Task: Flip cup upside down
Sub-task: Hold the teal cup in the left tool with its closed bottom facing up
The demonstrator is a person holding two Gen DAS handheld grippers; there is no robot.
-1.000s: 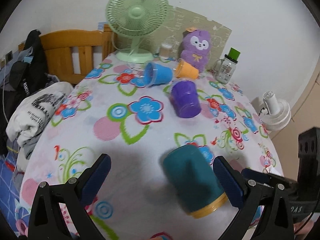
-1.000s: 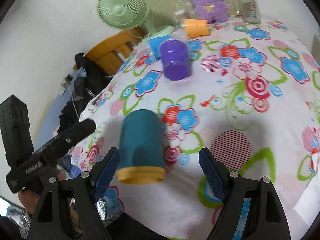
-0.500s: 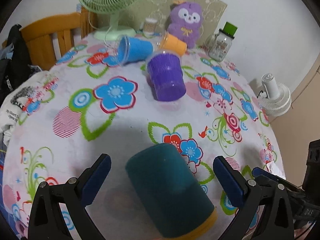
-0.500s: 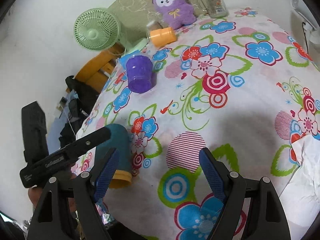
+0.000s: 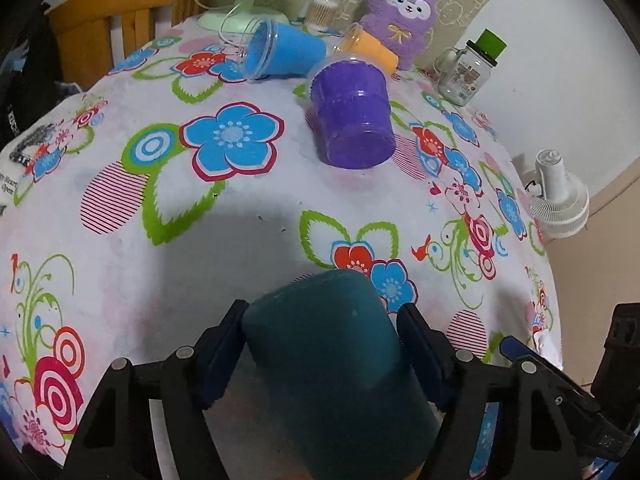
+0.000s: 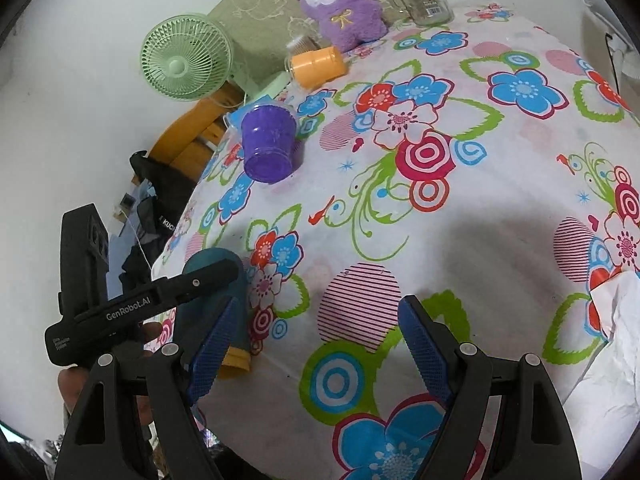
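Left gripper now around teal cup.

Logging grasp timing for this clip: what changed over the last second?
The left claw advanced and closed its open fingers onto the teal cup, which lies on its side. The right claw swung rightward, away from the cup, and stayed open. The purple cup kept its place.

cup sits right between the left gripper's fingers, on its side on the table; two other cups lie further ahead, plush behind them.
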